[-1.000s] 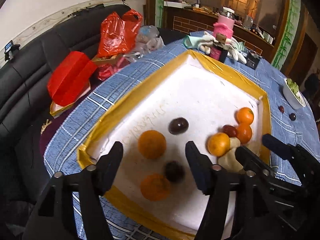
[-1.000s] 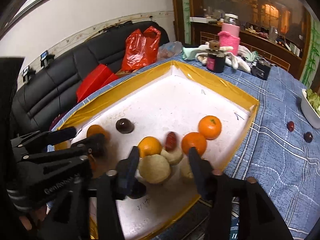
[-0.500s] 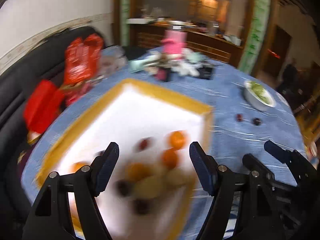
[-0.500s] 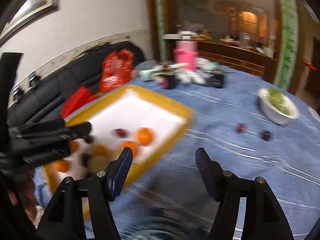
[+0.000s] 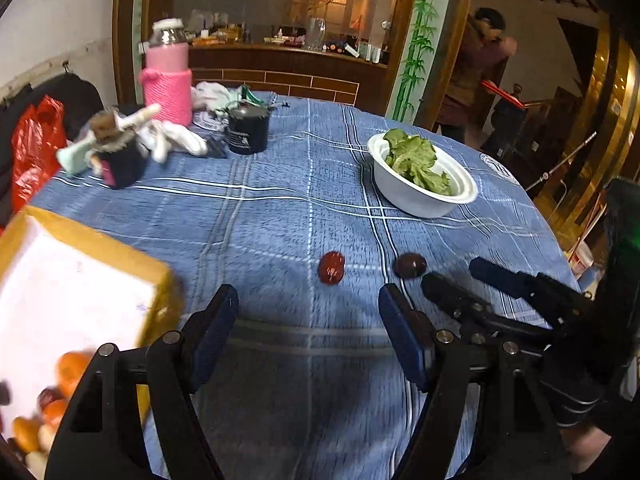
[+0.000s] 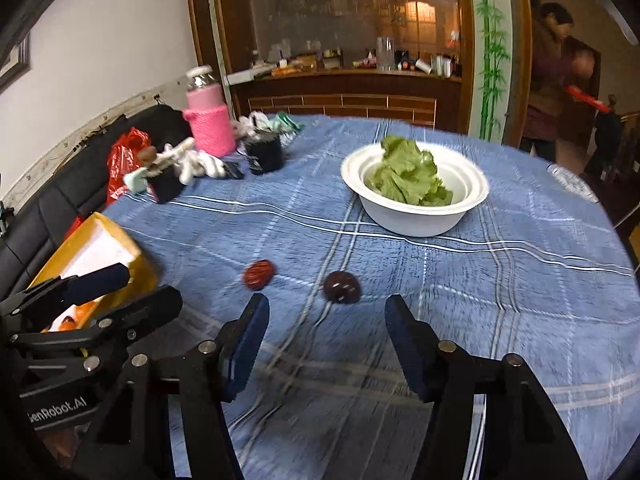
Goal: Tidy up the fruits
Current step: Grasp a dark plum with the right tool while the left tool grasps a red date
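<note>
Two loose fruits lie on the blue checked tablecloth: a red date and a dark brown fruit. My left gripper is open and empty, just short of the red date. My right gripper is open and empty, just short of the dark fruit; it also shows in the left wrist view. The yellow-rimmed white tray lies to the left, holding several oranges and other fruits at its near corner.
A white bowl of green leaves stands behind the loose fruits. A pink-sleeved bottle, a dark cup, white gloves and a small dark jar crowd the far left. A person stands beyond the table.
Both grippers have swung right, away from over the tray, and now face the two loose fruits on the cloth. Both stay open and empty.
</note>
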`<action>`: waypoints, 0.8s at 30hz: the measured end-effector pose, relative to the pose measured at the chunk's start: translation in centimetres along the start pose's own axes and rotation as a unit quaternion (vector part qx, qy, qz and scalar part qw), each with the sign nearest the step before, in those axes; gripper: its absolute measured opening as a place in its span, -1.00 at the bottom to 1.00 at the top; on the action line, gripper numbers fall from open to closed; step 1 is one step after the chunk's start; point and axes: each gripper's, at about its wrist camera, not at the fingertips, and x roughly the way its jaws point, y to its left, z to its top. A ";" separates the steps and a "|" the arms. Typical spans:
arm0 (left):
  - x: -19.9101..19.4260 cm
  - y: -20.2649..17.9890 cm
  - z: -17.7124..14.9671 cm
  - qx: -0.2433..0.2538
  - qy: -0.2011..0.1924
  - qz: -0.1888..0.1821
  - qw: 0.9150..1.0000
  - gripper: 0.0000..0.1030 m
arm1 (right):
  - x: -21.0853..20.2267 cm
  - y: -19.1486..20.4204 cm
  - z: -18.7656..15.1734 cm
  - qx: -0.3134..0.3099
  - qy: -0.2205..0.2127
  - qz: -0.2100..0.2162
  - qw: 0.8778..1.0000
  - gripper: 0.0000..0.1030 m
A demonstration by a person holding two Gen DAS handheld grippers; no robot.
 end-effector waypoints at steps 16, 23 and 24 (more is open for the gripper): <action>4.4 -0.2 0.3 0.035 0.018 0.004 0.999 0.29 | 6.6 -1.4 1.0 -0.052 0.067 0.029 0.996 -0.36; 5.1 -1.2 0.5 0.054 0.032 -0.005 0.998 0.12 | 6.4 -1.3 0.7 -0.052 0.066 0.029 0.996 -0.47; 5.0 -1.4 0.6 0.058 0.031 -0.007 0.998 0.12 | 6.2 -1.5 0.7 -0.048 0.064 0.028 0.996 -0.47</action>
